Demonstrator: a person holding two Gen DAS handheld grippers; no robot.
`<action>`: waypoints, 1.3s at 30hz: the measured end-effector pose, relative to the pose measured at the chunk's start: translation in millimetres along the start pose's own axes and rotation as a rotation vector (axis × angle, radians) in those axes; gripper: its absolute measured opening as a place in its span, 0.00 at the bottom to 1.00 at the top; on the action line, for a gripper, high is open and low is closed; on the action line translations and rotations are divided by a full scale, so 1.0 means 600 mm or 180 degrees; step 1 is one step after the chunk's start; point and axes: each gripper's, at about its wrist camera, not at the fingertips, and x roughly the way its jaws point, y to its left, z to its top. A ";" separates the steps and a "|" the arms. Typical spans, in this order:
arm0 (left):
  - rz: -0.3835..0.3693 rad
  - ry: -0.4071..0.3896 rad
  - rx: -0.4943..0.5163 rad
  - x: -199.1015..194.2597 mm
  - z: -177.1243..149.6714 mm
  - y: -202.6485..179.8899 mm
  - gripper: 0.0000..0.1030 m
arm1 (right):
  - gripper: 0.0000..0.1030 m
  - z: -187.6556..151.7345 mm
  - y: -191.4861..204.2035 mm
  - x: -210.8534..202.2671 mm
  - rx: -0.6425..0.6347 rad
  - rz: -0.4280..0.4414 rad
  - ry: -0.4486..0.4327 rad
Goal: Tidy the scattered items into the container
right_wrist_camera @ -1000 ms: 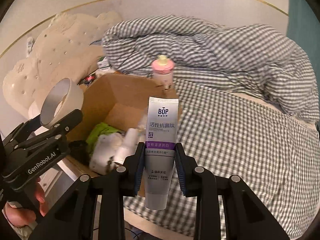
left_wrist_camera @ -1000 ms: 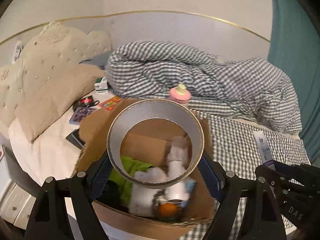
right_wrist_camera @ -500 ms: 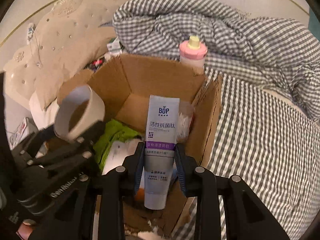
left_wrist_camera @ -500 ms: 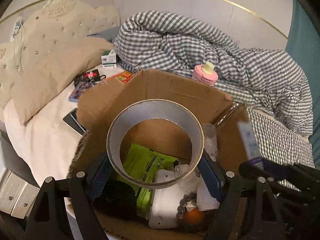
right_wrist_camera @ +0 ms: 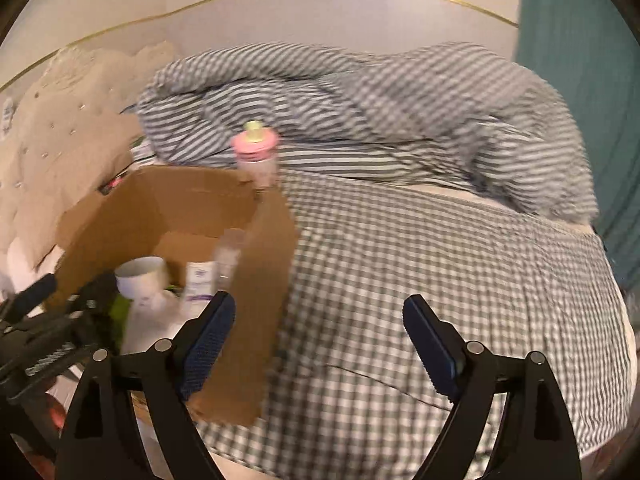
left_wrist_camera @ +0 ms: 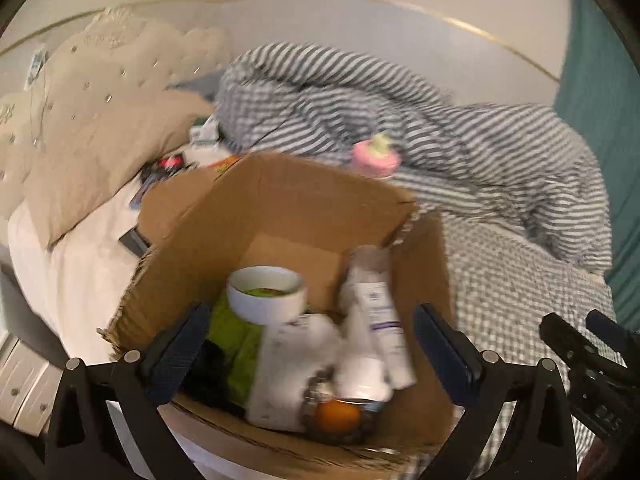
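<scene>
An open cardboard box stands on the bed. Inside lie a white tape roll, a white toothpaste tube, a green packet, an orange and several other items. My left gripper is open and empty just above the box's near side. My right gripper is open and empty, over the checked sheet to the right of the box. A pink-capped bottle stands behind the box.
A rumpled checked duvet lies behind the box. Beige pillows and several small items sit at the left. A teal curtain hangs at the right. White drawers are low left.
Both grippers opened. The tape roll left my left gripper and the toothpaste tube left my right gripper; both now lie in the box. Both grippers have pulled back; the views are blurred.
</scene>
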 end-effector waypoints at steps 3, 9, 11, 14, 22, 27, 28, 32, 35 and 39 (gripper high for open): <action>-0.0063 -0.0048 0.0137 -0.017 -0.011 -0.040 1.00 | 0.84 -0.014 -0.045 -0.017 0.0135 -0.0159 -0.0044; -0.0129 -0.0102 0.0356 -0.033 -0.035 -0.098 1.00 | 0.85 -0.041 -0.125 -0.055 0.0358 -0.0272 -0.0124; -0.0119 -0.0101 0.0390 -0.035 -0.043 -0.111 1.00 | 0.86 -0.050 -0.144 -0.067 0.0365 -0.0298 -0.0120; -0.0108 -0.0113 0.0415 -0.043 -0.052 -0.122 1.00 | 0.87 -0.068 -0.165 -0.083 0.0387 -0.0388 -0.0176; -0.0096 -0.0122 0.0464 -0.056 -0.066 -0.136 1.00 | 0.88 -0.111 -0.209 -0.100 0.0528 -0.0408 -0.0164; -0.0094 -0.0105 0.0442 -0.061 -0.071 -0.135 1.00 | 0.88 -0.124 -0.220 -0.108 0.0572 -0.0470 -0.0160; -0.0097 -0.0104 0.0448 -0.061 -0.072 -0.135 1.00 | 0.88 -0.126 -0.222 -0.109 0.0587 -0.0473 -0.0160; -0.0092 -0.0110 0.0488 -0.064 -0.077 -0.138 1.00 | 0.88 -0.129 -0.229 -0.109 0.0619 -0.0482 -0.0155; -0.0091 -0.0104 0.0515 -0.065 -0.079 -0.140 1.00 | 0.88 -0.130 -0.233 -0.108 0.0639 -0.0481 -0.0153; -0.0087 -0.0096 0.0545 -0.065 -0.082 -0.143 1.00 | 0.88 -0.132 -0.238 -0.108 0.0674 -0.0481 -0.0150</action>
